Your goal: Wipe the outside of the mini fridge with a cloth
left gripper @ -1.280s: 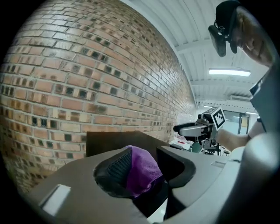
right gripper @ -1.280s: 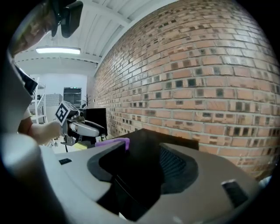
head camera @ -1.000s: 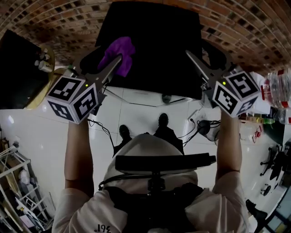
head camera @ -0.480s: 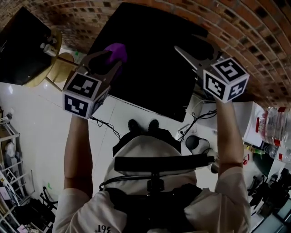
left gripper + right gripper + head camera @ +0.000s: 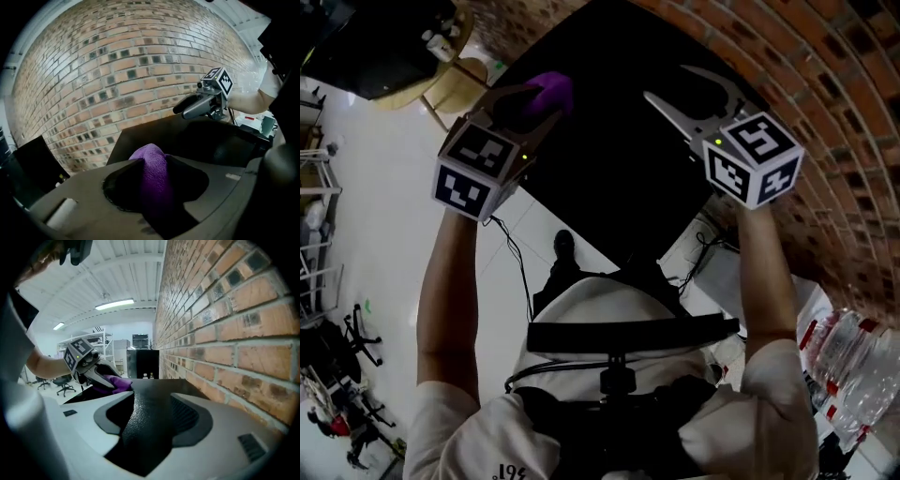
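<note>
Left gripper [image 5: 534, 103]: its jaws had just been closing, and the purple cloth [image 5: 549, 90] stood between them. In the left gripper view the fingers [image 5: 119, 187] pinched the cloth from both sides. A fold rose above the fingertips and the rest ran down through the gap. The grip was on the cloth alone.

Location of the cloth: over the black top of the mini fridge [image 5: 619, 178], near its left-hand corner, on the side away from the brick wall [image 5: 825, 112]. Whether the cloth actually pressed on the top could not be confirmed. The head view was dark there and the gripper views looked along the surface.

Right gripper [image 5: 667, 82]: fingers [image 5: 197, 423] spread well apart, holding nothing. Only the textured black top of the fridge showed in the gap between them. This gripper stood over the top's wall-side edge, close beside the bricks and well apart from the left gripper. Each gripper appeared in the other's view across the fridge top.

Both grippers pointed away from the person and somewhat downward, with the marker cubes toward the head camera.
</note>
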Demonstrator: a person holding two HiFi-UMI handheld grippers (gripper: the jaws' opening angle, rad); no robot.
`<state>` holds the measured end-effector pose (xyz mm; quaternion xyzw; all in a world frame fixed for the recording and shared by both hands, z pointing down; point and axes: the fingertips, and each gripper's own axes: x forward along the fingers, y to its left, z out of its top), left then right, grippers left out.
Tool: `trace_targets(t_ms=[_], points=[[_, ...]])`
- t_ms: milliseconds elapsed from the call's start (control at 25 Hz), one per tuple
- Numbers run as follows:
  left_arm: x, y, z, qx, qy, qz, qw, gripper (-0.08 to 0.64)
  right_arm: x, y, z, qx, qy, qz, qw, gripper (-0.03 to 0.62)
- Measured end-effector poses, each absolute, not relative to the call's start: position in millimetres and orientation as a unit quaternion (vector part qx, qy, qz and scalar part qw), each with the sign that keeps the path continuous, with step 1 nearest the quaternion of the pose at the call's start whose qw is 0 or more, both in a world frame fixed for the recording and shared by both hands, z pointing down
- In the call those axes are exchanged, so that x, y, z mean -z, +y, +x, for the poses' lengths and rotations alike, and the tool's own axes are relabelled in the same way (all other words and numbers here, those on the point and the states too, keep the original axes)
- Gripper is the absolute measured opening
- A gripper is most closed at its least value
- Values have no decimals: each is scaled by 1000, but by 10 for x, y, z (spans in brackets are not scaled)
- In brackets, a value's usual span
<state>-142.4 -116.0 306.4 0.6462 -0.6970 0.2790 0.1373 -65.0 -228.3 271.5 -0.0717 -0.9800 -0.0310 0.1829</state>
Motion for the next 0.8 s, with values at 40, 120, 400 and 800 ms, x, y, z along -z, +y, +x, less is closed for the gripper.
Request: trace_targets(t_ms=[40, 120, 400, 800], points=[[-3063, -1167, -1439, -279, -707, 635, 135, 160, -2729, -2293, -686, 26, -980, -88, 179, 233], [-3080, -1148, -1444, -279, -722, 619, 132, 160, -2771, -2290, -719, 16, -977, -119, 176, 233], [-3093, -1090, -1481, -262, -732, 613, 141, 160, -2771, -2262, -779, -4, -971, -168, 168, 233], [-3067, -977, -1514, -254, -741, 607, 135, 202, -2774, -2242, -839, -17, -971, -173, 167, 233]])
